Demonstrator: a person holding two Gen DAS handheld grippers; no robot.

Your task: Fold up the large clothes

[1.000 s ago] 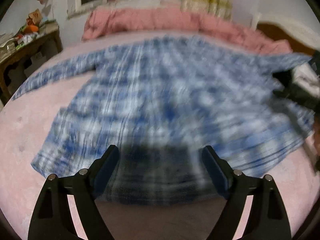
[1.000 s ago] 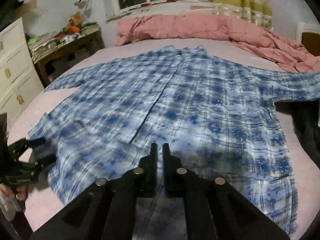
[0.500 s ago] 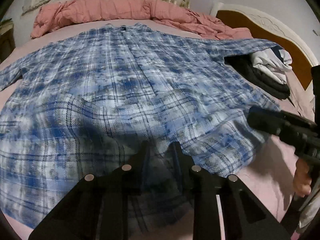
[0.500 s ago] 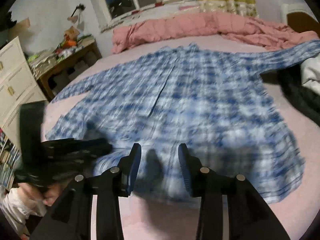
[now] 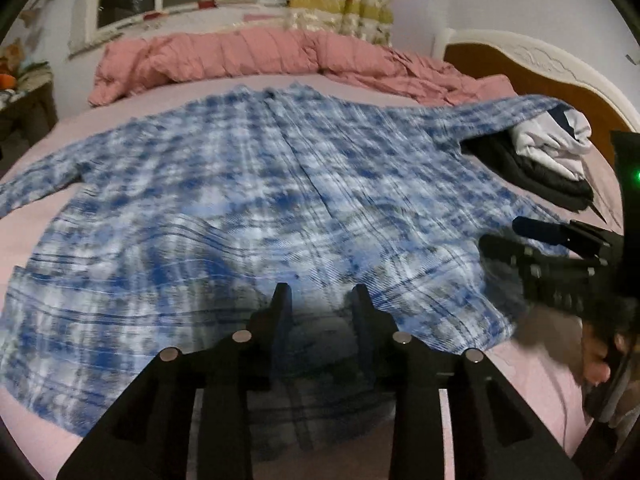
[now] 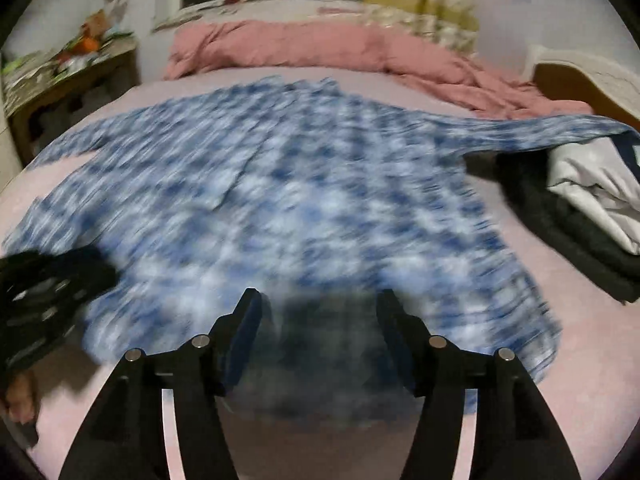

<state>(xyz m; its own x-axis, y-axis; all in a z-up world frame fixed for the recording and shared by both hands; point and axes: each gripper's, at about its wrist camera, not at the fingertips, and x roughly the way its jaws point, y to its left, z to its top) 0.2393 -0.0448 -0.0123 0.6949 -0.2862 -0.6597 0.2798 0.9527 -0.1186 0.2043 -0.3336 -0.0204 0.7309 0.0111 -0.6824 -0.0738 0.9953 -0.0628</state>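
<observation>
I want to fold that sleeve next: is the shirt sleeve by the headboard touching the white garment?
Touching. The left wrist view shows the end of the sleeve draped over the white garment, with no gap between them.

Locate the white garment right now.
In both wrist views the white garment lies at the bed's right side, on top of dark clothes, under the plaid shirt's sleeve end, near the headboard.

shirt (image 5: 280,184): 1 | duvet (image 5: 248,56): 1 | folded garments (image 5: 552,140): 2 | grippers (image 5: 320,312): 2
</observation>
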